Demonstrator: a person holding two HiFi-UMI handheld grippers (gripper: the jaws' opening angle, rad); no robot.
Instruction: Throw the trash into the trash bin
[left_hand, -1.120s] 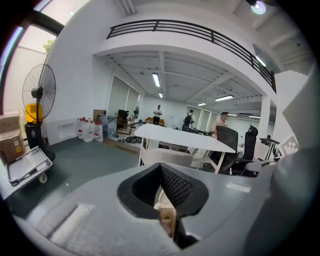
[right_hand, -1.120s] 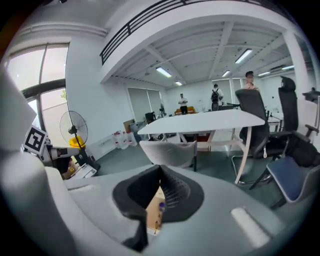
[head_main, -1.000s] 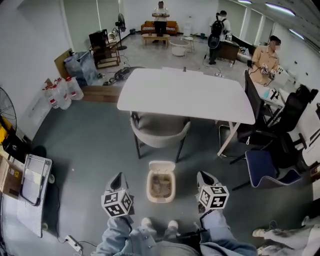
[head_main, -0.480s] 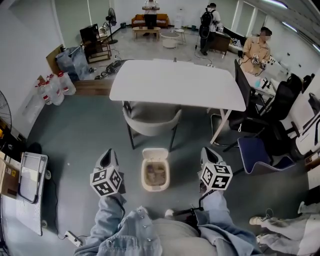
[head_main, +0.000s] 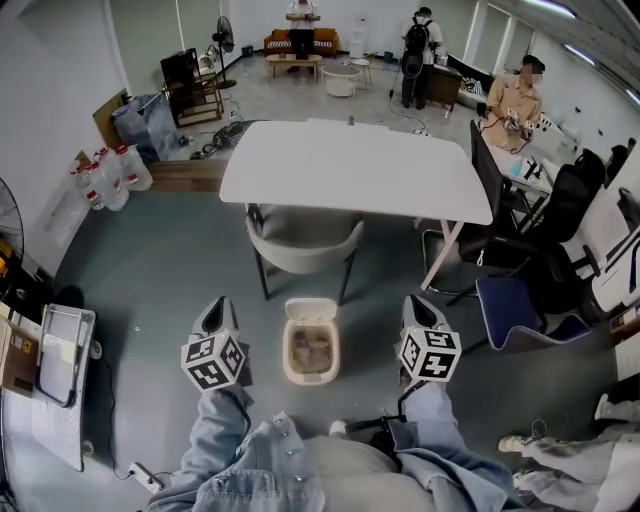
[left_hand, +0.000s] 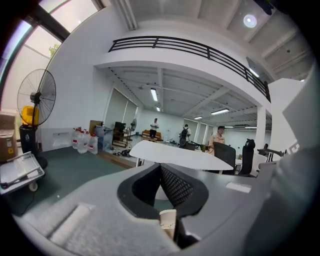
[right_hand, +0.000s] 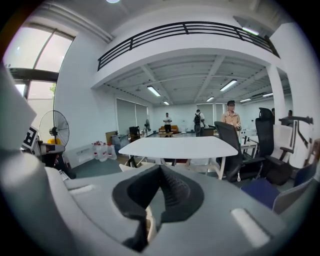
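A beige trash bin (head_main: 311, 310) stands on the grey floor in front of my feet, lid tipped back, with crumpled brownish trash (head_main: 312, 350) lying inside. My left gripper (head_main: 215, 306) hangs to the bin's left and my right gripper (head_main: 416, 302) to its right, both above the floor and apart from the bin. In the left gripper view the left gripper (left_hand: 160, 165) has its dark jaws meeting at the tips with nothing between them. The right gripper (right_hand: 160, 167) looks the same in the right gripper view: shut and holding nothing.
Past the bin stand a grey chair (head_main: 301, 240) and a white table (head_main: 355, 165). Black office chairs (head_main: 512, 235) and a blue seat (head_main: 520, 312) are at the right. A folded cart (head_main: 62, 368) and a power strip (head_main: 146, 479) lie at the left. People stand and sit at the back.
Both grippers have come up a little from the floor beside the bin and stand slightly wider apart. The head view has tilted. Over the last half second nothing has moved.
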